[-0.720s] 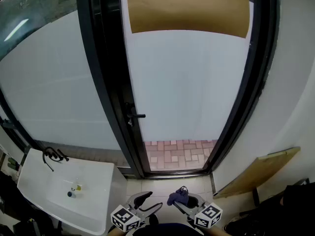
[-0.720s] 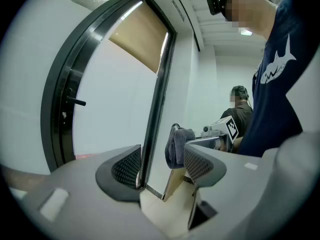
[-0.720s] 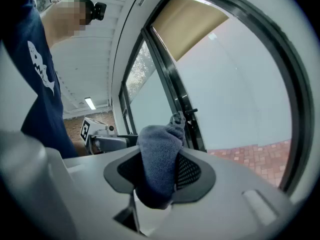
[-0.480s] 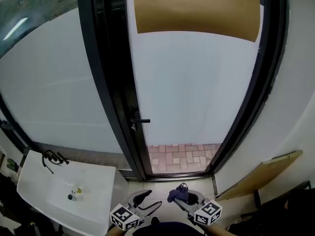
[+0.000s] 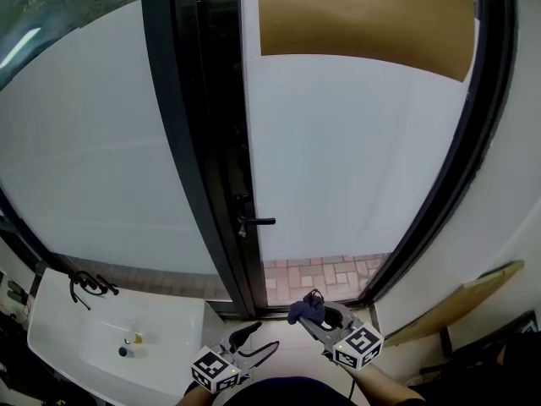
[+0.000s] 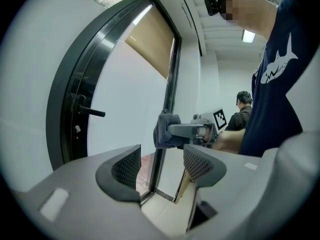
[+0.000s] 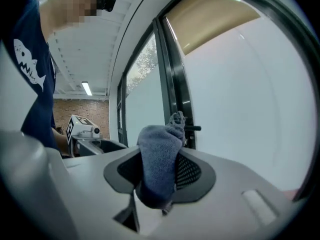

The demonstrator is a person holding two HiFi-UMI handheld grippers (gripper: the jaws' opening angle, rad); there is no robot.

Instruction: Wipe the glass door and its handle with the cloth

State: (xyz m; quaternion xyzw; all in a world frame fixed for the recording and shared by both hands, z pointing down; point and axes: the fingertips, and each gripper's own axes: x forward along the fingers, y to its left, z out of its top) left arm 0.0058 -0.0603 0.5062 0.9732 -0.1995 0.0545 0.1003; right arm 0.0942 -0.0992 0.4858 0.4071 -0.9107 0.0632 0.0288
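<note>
The frosted glass door (image 5: 355, 159) in its black frame (image 5: 215, 167) fills the head view, with a black lever handle (image 5: 258, 222) on the left stile, also seen as the handle (image 6: 90, 111) and the handle (image 7: 192, 128). A tan blind (image 5: 363, 15) covers the top of the pane. My right gripper (image 5: 314, 313) is shut on a blue-grey cloth (image 5: 306, 310), low and short of the door; the cloth (image 7: 157, 159) bunches between the jaws. My left gripper (image 5: 251, 342) stands open and empty beside it, its jaws apart in the left gripper (image 6: 161, 165) view.
A white washbasin (image 5: 93, 349) with a black tap (image 5: 84, 284) stands at lower left. A wooden board (image 5: 461, 303) leans on the right wall. Red brick paving (image 5: 325, 273) shows through the clear bottom strip of the door. Another person (image 6: 243, 111) stands behind.
The head view has tilted and shifted, so the door and handle sit lower and further right in frame. Both grippers stay low, the right still holding the cloth.
</note>
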